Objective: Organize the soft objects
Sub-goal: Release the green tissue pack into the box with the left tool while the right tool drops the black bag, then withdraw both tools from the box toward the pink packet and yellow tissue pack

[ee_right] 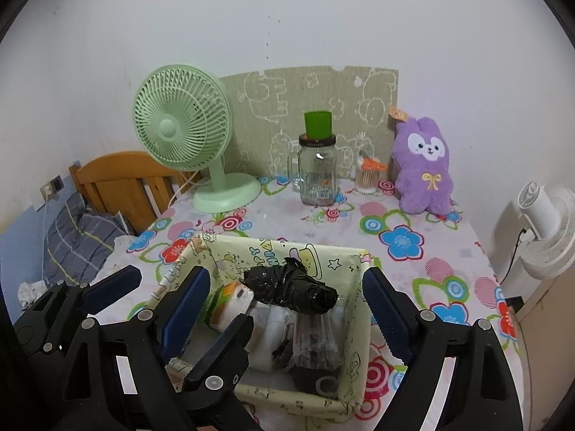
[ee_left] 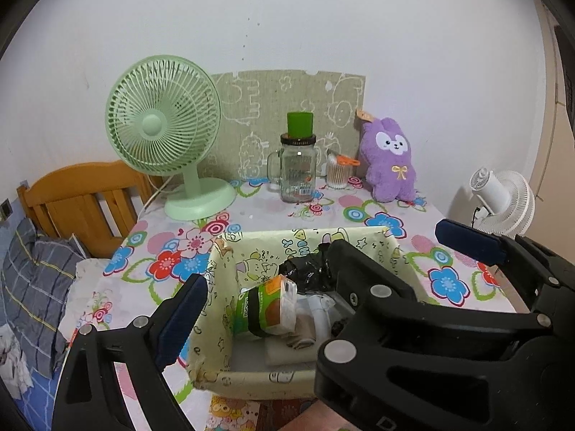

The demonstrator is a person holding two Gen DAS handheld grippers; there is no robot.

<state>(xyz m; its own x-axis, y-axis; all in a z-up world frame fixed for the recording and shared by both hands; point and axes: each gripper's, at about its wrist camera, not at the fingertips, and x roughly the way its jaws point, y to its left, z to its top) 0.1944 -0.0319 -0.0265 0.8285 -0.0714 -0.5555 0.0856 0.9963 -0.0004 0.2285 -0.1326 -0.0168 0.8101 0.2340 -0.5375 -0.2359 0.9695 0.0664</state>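
A cream cartoon-print fabric basket [ee_left: 215, 309] [ee_right: 354, 323] sits on the floral table near me. In it lie a black plastic bundle [ee_left: 305, 269] [ee_right: 291, 287], a green-and-orange tissue pack [ee_left: 266, 309] [ee_right: 230, 298], white folded pieces and a clear packet [ee_right: 312, 341]. A purple plush [ee_left: 390, 161] [ee_right: 426, 168] stands at the table's back right. My right gripper [ee_right: 287, 276] hangs open over the basket with nothing between its pads. My left gripper [ee_left: 287, 287] is open just beside it on the left. The two grippers overlap, and the right one hides the left gripper's right finger.
At the back stand a green desk fan [ee_left: 161, 133], a glass mug jar with a green cap [ee_left: 296, 168] and a cotton-swab tub [ee_left: 337, 172], before a patterned board. A white fan [ee_left: 503, 197] is off the table's right edge. A wooden headboard [ee_left: 82, 201] and pillow lie left.
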